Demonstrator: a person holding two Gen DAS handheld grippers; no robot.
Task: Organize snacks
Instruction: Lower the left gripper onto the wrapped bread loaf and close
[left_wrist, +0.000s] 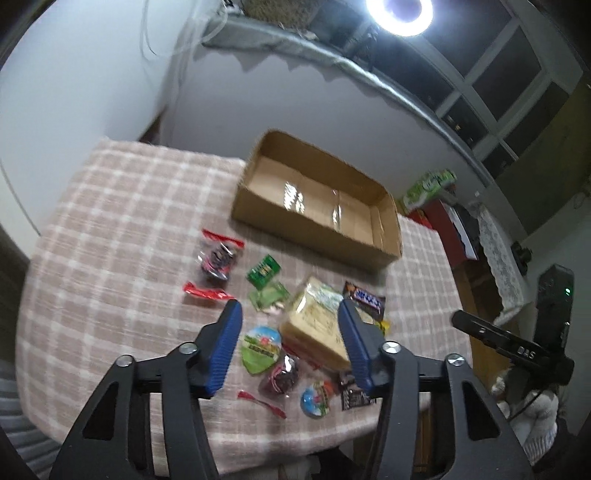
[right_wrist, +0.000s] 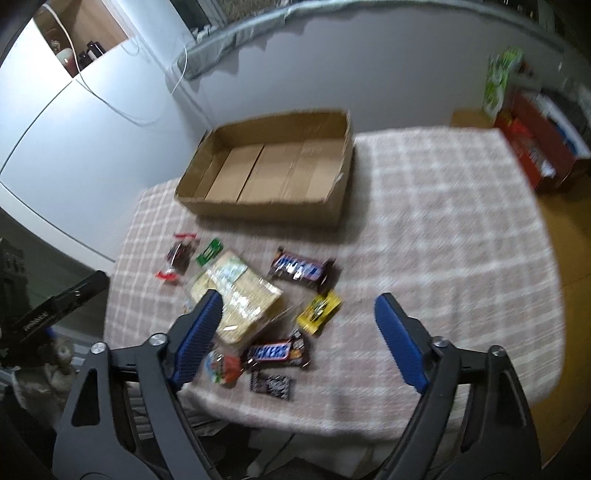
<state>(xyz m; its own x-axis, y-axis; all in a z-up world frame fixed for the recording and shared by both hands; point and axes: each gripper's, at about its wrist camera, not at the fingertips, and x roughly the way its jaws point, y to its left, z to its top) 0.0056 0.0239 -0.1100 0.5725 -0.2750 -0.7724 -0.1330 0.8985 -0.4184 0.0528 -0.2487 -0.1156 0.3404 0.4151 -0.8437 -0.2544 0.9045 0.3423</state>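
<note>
While the snacks are lying scattered on the near half of the checked tablecloth (right_wrist: 443, 221), nothing is sitting in the cardboard box (right_wrist: 273, 206) at the far edge yet, so the sorting looks barely begun. A large clear pack of pale crackers (right_wrist: 236, 295) is lying at the middle of the pile, with one Snickers bar (right_wrist: 301, 267) just beyond it, a second Snickers bar (right_wrist: 275, 352) near the table's front edge, a yellow packet (right_wrist: 319, 312) between them, and green sachets (left_wrist: 263, 272) and red-ended wrapped sweets (left_wrist: 218, 260) off to the left. Both tools are hovering above the pile, touching nothing: the left gripper (left_wrist: 290, 317) is holding its jaws apart over the cracker pack, and the right gripper (right_wrist: 297, 314) is spreading its jaws wide around the yellow packet and the nearer bar. To do this step well, I judge each gripper should be settling on one item — coming down square, pinching a bar across its narrow width, and lifting clear before carrying it to the box — since overlapping wrappers may drag along.
</note>
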